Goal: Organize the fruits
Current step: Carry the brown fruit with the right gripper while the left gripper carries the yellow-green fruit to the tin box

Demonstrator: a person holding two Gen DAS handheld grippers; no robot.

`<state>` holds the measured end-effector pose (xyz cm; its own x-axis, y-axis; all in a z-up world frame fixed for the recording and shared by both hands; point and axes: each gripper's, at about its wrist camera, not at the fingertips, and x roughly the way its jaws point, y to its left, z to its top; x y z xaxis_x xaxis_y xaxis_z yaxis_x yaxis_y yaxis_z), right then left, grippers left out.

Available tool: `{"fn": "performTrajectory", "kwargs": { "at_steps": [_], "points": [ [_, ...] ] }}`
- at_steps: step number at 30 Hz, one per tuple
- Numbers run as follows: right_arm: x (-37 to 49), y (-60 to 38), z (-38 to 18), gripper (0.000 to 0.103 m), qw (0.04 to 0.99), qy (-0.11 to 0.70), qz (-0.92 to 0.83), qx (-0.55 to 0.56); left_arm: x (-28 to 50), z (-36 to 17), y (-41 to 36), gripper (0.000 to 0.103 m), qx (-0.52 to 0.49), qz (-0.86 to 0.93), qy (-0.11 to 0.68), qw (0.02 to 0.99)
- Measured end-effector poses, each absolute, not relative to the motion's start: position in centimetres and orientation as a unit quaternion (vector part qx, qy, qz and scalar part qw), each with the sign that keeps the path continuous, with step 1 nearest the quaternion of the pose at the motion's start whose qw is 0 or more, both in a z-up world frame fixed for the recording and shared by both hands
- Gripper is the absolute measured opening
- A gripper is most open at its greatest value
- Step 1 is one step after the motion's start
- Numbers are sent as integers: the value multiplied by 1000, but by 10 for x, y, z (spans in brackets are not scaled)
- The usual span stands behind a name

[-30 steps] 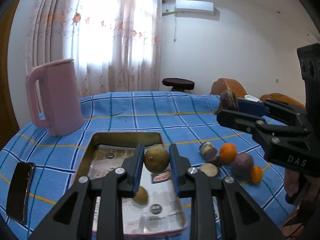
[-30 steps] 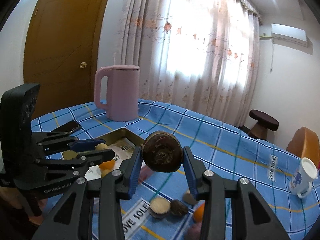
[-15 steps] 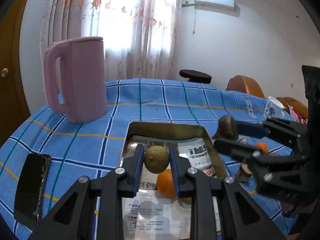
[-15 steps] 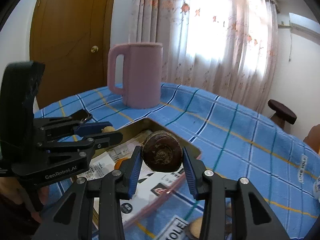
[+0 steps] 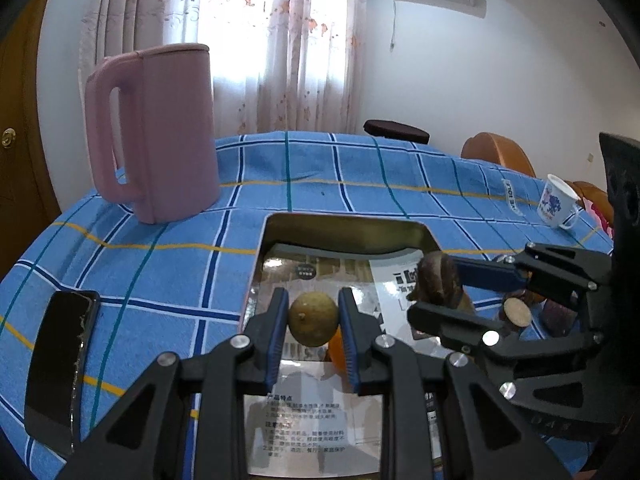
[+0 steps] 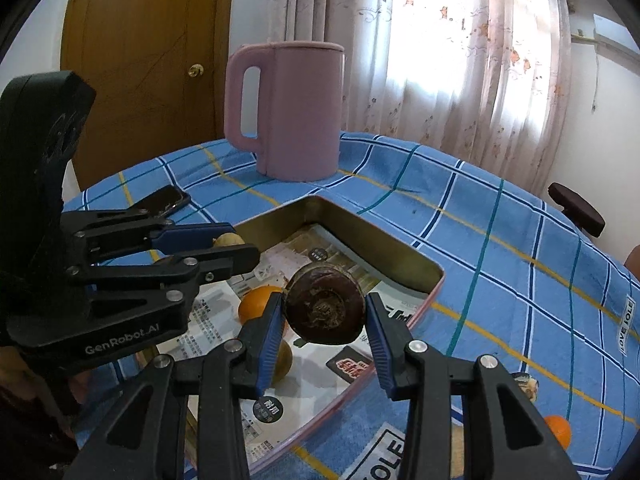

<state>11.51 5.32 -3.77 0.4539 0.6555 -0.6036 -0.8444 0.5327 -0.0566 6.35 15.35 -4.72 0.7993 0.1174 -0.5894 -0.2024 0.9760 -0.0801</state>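
Tray (image 5: pixel 348 228) looked like brass-toned metal with dull-shiny walls, lined with glossy printed paper (image 5: pixel 316 420). Tablecloth (image 5: pixel 168 264) was matt woven cloth, blue check. Jug (image 5: pixel 160 132) was smooth matt pink plastic. Phone (image 5: pixel 60 364) had a glossy black glass face. Cup (image 5: pixel 556 202) was glossy white, ceramic or enamel, couldn't tell which. Door (image 6: pixel 148 60) was varnished wood with a shiny metal knob. Curtain (image 6: pixel 460 48) was thin sheer fabric. Left gripper (image 5: pixel 313 320) was matt black plastic with ribbed blue pads and bright metal screws; right gripper (image 6: pixel 324 314) the same. Greenish fruit (image 5: pixel 313 319) had dull, finely pitted skin; brown fruit (image 6: pixel 325 309) was rough and matt.
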Motion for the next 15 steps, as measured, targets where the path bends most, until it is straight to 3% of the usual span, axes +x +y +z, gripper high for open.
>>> {"fn": "performTrajectory", "kwargs": {
  "at_steps": [15],
  "points": [
    [113,62,-52,43,823,282,452,-197,68,-53,153,27,-58,89,331,938]
  ]
}}
